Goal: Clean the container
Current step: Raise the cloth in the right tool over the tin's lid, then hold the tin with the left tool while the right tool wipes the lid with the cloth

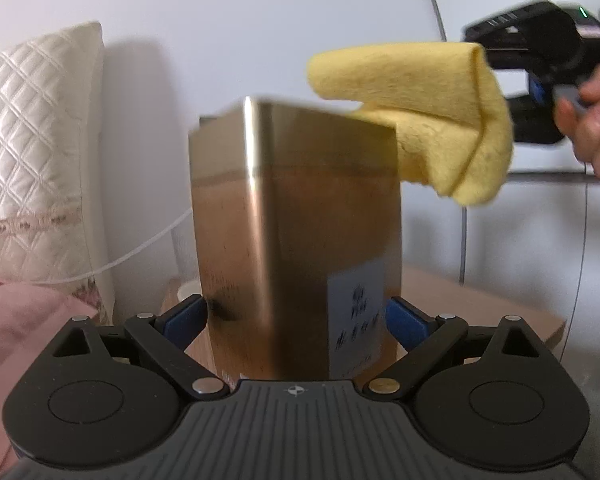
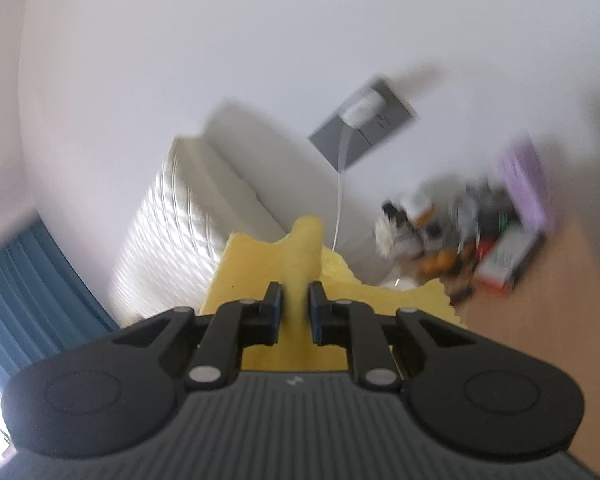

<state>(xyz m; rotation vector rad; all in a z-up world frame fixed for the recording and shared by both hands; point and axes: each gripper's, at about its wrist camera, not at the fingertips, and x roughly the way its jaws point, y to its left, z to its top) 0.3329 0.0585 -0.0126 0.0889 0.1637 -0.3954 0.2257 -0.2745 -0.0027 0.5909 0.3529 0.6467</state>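
Metal container (image 1: 296, 236), golden and boxy, is clamped upright between the blue pads of the left tongs (image 1: 296, 320), one corner edge turned toward the camera, and is held above the wooden tabletop (image 1: 480, 304). Yellow cloth (image 1: 424, 116) is pinched in the closed right tongs (image 2: 295, 304) and is draped against the container's upper right edge. A quilted pillow (image 1: 32, 152) is seen beyond the tabletop's left edge.

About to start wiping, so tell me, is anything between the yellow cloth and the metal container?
Nothing visible. The folded yellow cloth, pinched in the right gripper, hangs at the upper right corner of the tall brushed-metal container, which the left gripper clamps. Whether they touch is unclear.
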